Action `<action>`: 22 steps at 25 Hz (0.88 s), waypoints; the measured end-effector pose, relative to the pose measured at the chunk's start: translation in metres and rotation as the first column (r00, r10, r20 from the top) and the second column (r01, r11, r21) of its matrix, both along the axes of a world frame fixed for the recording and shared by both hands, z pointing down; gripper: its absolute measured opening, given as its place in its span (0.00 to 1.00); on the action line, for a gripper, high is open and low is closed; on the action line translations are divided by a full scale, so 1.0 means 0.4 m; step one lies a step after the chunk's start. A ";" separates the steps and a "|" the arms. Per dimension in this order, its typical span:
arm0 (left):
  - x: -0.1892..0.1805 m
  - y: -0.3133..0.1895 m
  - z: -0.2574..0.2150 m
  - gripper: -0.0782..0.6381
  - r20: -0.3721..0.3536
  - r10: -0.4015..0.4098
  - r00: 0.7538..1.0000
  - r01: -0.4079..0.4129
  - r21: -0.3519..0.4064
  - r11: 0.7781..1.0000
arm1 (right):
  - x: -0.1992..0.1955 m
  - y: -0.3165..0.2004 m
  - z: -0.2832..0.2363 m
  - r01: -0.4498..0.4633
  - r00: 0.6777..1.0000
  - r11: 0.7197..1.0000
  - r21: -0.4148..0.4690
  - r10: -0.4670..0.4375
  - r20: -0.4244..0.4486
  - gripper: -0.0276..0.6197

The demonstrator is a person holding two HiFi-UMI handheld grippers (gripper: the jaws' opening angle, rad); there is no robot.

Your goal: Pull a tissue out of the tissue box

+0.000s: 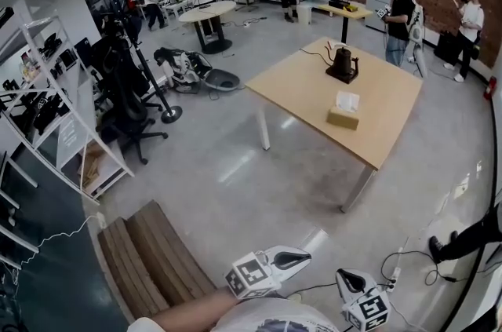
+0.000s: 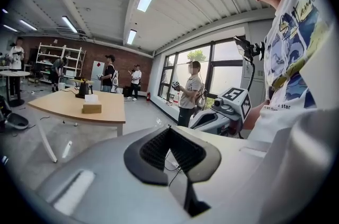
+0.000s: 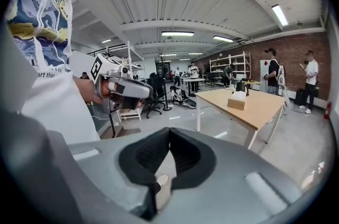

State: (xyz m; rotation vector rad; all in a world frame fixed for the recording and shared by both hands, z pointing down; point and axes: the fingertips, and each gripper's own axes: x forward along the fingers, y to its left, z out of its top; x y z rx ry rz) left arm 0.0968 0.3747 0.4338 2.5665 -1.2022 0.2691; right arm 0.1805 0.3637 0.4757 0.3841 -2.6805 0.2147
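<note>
A tan tissue box [image 1: 343, 118] with a white tissue [image 1: 347, 100] sticking up from it stands on the light wooden table [image 1: 314, 87], well ahead of me across the grey floor. It also shows small in the left gripper view as the tissue box [image 2: 91, 108] and in the right gripper view as the tissue box [image 3: 236, 103]. Both grippers are held close to my body at the bottom of the head view, far from the table. The left gripper [image 1: 307, 254] is shut and empty, as is the right gripper [image 1: 339, 275]. Up close, the left gripper [image 2: 169, 127] and the right gripper [image 3: 169, 129] have their jaw tips meeting.
A black kettle-like object [image 1: 343, 63] with a cable sits on the table behind the box. Wooden boards [image 1: 153, 256] lie at my lower left. Office chairs [image 1: 125, 99], white shelves [image 1: 47, 111], floor cables [image 1: 404, 264] and several people [image 1: 401, 12] surround the table.
</note>
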 end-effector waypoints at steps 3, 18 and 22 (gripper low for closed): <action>-0.023 -0.017 0.015 0.11 0.002 -0.001 1.000 0.001 -0.019 1.000 | -0.026 -0.032 0.012 0.011 1.000 1.000 0.008 -0.011 0.006 0.05; -0.308 -0.329 0.017 0.11 -0.007 0.058 0.998 -0.058 0.022 0.998 | -0.321 -0.324 0.019 -0.023 0.999 0.999 0.026 0.024 -0.034 0.05; -0.374 -0.449 -0.014 0.11 -0.008 0.142 0.990 -0.142 0.058 0.988 | -0.397 -0.434 -0.023 -0.099 0.994 0.993 0.057 0.101 -0.035 0.05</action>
